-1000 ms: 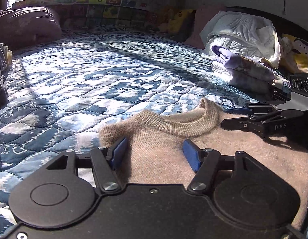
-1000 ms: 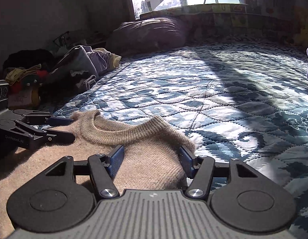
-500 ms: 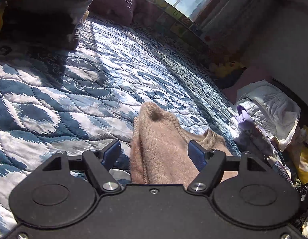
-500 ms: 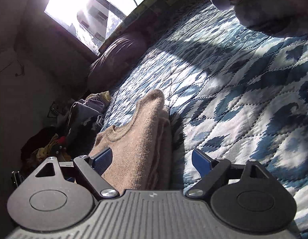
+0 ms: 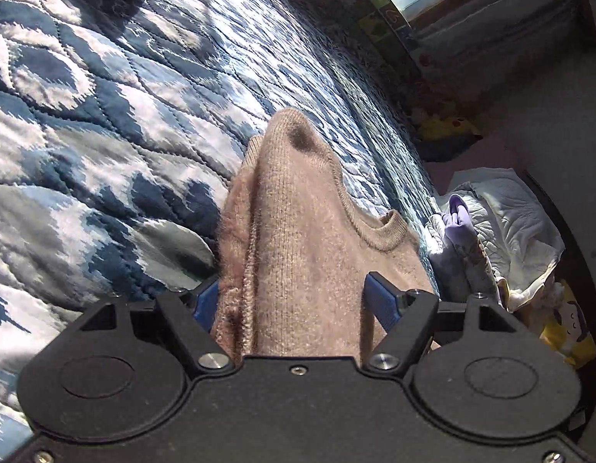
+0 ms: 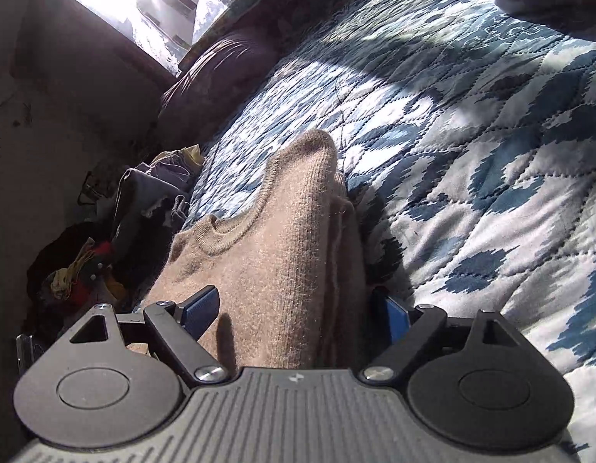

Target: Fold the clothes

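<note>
Straddling the fabric, the left gripper (image 5: 290, 301) and right gripper (image 6: 294, 308) both stand with jaws apart, nothing clamped. Between them the tan sweater (image 5: 298, 239) rises off the blue quilt (image 5: 105, 115), ribbed collar (image 6: 228, 231) beyond. It looks soft, light and floppy; gripping through doubled layers at the shoulders seems safest.

Sweater (image 5: 298, 254) near part is running under the left gripper (image 5: 294, 305) body, hidden. Same in right view: sweater (image 6: 282, 270) is disappearing behind the housing. Can't tell whether the fingers (image 6: 199, 306) are gripping it. Clothes pile (image 6: 78, 270) far left is sitting in shadow, unreadable.
</note>
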The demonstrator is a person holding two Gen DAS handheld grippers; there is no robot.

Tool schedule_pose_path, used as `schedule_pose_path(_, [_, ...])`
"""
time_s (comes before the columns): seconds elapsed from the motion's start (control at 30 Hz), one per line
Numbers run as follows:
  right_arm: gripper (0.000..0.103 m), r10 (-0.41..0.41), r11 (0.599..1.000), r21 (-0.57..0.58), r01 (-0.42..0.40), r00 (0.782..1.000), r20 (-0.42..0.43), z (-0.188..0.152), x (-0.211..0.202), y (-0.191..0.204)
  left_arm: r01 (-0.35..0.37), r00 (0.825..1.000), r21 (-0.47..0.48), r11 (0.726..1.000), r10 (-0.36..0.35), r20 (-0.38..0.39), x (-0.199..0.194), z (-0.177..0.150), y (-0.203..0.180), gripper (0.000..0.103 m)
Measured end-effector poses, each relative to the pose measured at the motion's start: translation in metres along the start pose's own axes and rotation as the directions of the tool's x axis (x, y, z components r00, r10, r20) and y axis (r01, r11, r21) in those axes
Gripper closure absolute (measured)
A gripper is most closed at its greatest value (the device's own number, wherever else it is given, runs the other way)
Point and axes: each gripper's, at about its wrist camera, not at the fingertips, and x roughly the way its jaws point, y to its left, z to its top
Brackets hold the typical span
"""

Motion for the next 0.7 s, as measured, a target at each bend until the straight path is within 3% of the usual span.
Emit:
schedule_pose_path(0.03, [0.035, 0.002, 1.0, -0.006, -0.002, 1.0, -0.007, 0.0, 0.003, 0.001, 0.008, 1.0, 0.0, 1.0, -0.008, -0.005, 0.002, 0.002, 0.0, 0.029])
schedule_pose_path(0.13, [0.044, 0.024, 1.0, -0.013, -0.024, 0.999, -0.027, 0.0, 0.006, 0.0, 0.035, 0.999, 0.008, 0.999, -0.035, -0.027, 0.004, 0.003, 0.001, 0.035])
schedule_pose_path(0.2, [0.053, 0.054, 0.999, -0.007, -0.054, 0.998, -0.034, -0.002, 0.005, -0.002, 0.071, 0.996, -0.007, 0.997, -0.072, -0.048, 0.005, 0.002, 0.004, 0.053])
schedule_pose_path(0.23, [0.057, 0.084, 0.996, 0.011, -0.084, 0.996, -0.033, -0.004, 0.004, -0.005, 0.095, 0.994, -0.024, 0.995, -0.097, -0.053, 0.005, 0.002, 0.006, 0.056])
schedule_pose_path(0.43, [0.061, 0.265, 0.959, 0.099, -0.267, 0.964, 0.027, -0.012, -0.02, -0.018, 0.23, 0.971, -0.101, 0.968, -0.235, -0.037, -0.009, -0.003, 0.002, 0.064])
schedule_pose_path(0.6, [0.062, 0.357, 0.921, 0.129, -0.368, 0.928, 0.101, -0.017, -0.068, -0.025, 0.315, 0.947, -0.105, 0.943, -0.32, -0.026, -0.025, -0.015, -0.026, 0.064])
schedule_pose_path(0.7, [0.062, 0.373, 0.911, 0.128, -0.393, 0.915, 0.153, -0.018, -0.101, -0.032, 0.351, 0.933, -0.088, 0.932, -0.356, -0.052, -0.018, -0.023, -0.053, 0.064])
